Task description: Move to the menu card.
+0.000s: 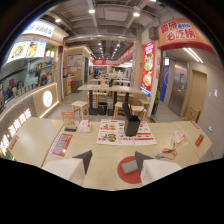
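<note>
The gripper (113, 159) hangs over a pale wooden table (35, 137), its two dark fingertips (85, 158) spread apart with nothing between them. The menu card (122, 132), a large sheet with food pictures and red print, lies flat on the table beyond the fingers and slightly to the right of the gap between them. A black holder (132, 124) stands on the menu card's right half. Left of the menu card lies a smaller red leaflet (61, 144), and just left of the menu card's far corner sits a small white packet (84, 126) with an orange sign (68, 118) beside it. Nearer than the menu card, by the right fingertip, a red round pad (131, 169) carries a grey block (129, 165). Right of the menu card lie a white slip (179, 136) and a red cord (169, 151). Behind the menu card, past the table's far edge, stand stools (80, 108) and more tables (104, 89).
</note>
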